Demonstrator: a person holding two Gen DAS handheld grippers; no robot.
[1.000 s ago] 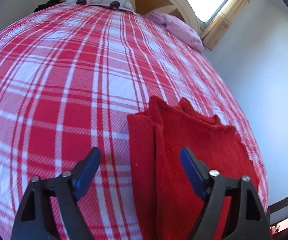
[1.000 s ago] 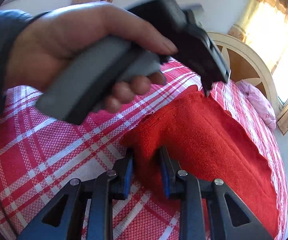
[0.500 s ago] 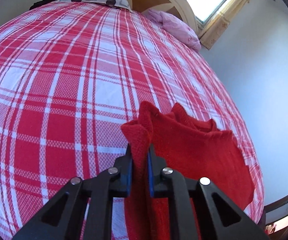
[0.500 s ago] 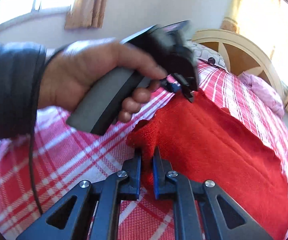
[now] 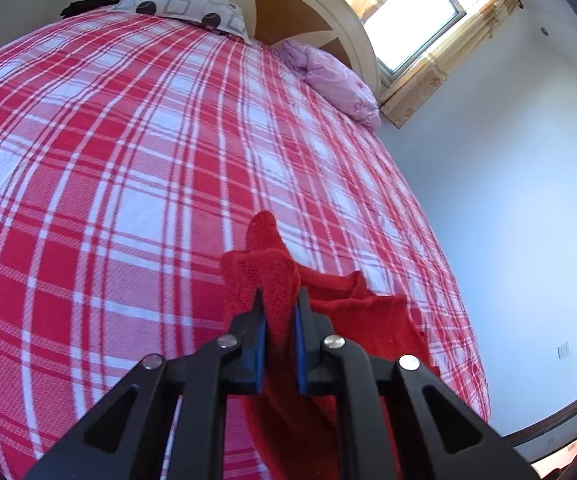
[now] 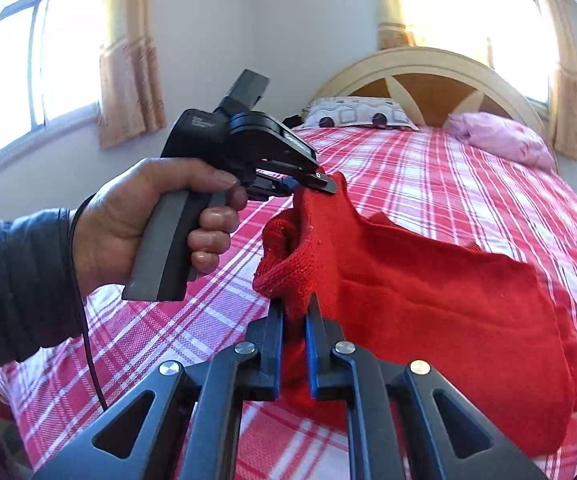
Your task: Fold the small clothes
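A small red knit garment (image 6: 428, 292) hangs lifted above the red-and-white plaid bed (image 6: 468, 184), held at two corners of one edge. My right gripper (image 6: 294, 312) is shut on the near corner. My left gripper (image 6: 316, 178), held in a hand, is shut on the other corner, up and to the left. In the left wrist view my left gripper (image 5: 279, 308) pinches bunched red knit (image 5: 272, 276), and the rest of the garment (image 5: 368, 320) trails down to the right over the bed (image 5: 128, 160).
A patterned pillow (image 5: 184, 6) and a pink pillow (image 5: 336, 80) lie at the wooden headboard (image 6: 428, 80). A white wall (image 5: 508, 200) runs along the bed's right side. Windows with curtains (image 6: 128, 60) are behind. A cable hangs from the left hand.
My left gripper closed on the garment's edge, and my right tightened on its corner. Both then lifted the garment off the bed.
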